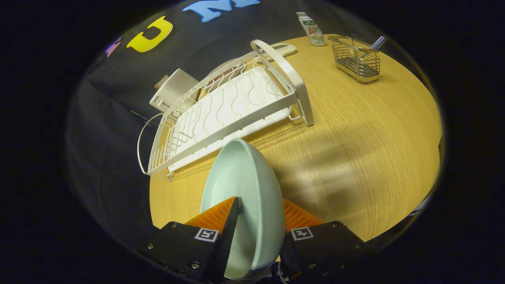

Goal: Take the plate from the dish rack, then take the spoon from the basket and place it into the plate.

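Gripper: jaws closed on a pale green plate, one orange ribbed finger against its inner face, the other against its outer face; plate held on edge above the wooden table, just ahead of the white dish rack. Wire basket: well beyond the fingers at the table's far side, a spoon handle sticking out of it, a bottle beside it.
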A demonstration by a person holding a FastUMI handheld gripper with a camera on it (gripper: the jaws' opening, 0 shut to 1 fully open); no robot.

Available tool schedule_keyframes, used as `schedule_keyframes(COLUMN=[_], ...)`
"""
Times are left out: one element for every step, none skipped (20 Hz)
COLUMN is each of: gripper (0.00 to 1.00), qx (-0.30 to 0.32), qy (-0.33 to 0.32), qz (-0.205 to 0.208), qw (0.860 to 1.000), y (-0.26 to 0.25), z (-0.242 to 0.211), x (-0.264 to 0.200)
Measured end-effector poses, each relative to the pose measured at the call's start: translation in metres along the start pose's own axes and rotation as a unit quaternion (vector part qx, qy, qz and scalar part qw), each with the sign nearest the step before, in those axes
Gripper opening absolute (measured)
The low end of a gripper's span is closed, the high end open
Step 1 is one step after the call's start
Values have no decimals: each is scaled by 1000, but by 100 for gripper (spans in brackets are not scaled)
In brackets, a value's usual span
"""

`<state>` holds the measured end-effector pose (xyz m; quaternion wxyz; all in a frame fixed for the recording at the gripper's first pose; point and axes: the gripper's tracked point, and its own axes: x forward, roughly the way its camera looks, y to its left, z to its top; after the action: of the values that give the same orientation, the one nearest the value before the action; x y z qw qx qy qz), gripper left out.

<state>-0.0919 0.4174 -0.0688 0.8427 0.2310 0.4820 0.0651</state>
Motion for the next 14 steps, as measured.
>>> schedule_keyframes(gripper=[58, 60, 60, 61, 63, 66, 74, 74, 74, 74, 74, 74, 74, 74], qx=[-2, 0, 0, -1, -12, -25, -38, -49, -58, -67, -73, -76, -78, -80], qy=[1, 0, 0, 0, 2, 7, 9, 10, 6, -1, -9, -19, -33, -49], qz=[-2, -1, 0, -6, -24, -49, -61, -65, -64, -65, -67, -71, -76, -82], qw=[1000, 1000, 1000, 1000, 1000, 998, 997, 997, 996, 996, 995, 994, 994, 992], y=[-2, -2, -3, -5, -13, -25, -32, -34, -35, -35, -37, -38, -38, -39], z=[-2, -1, -1, -3, -3, -6, -7, -8, -8, -7, -5, 0, 6, 14], x=[1, 1, 1, 0, 2, -1, -3, -2, -4, -6, -9, -12, -16, -21])
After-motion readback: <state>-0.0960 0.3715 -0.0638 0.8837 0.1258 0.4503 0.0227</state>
